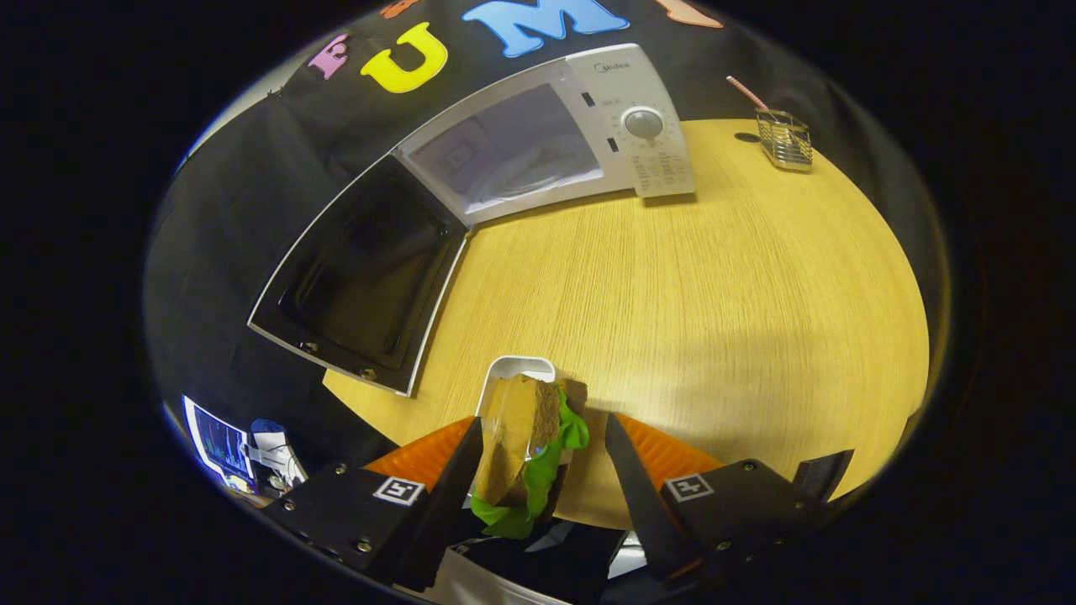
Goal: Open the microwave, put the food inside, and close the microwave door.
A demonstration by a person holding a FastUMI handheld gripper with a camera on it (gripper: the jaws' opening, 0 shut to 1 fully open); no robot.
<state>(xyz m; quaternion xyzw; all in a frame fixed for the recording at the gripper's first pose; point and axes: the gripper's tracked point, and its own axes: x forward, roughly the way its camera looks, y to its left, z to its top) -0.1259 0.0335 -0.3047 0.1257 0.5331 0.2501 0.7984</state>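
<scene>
A white microwave stands at the far side of the round wooden table, its dark-glass door swung wide open to the left and its lit cavity exposed. A sandwich of brown bread with green lettuce stands on edge on a small white dish near the table's front edge. My gripper is open around it. The sandwich rests against the left finger, and a narrow gap separates it from the right finger.
A wire holder with a striped straw stands at the back right, to the right of the microwave's dial panel. Bare tabletop lies between the sandwich and the microwave. A lit screen sits low beyond the table's left edge.
</scene>
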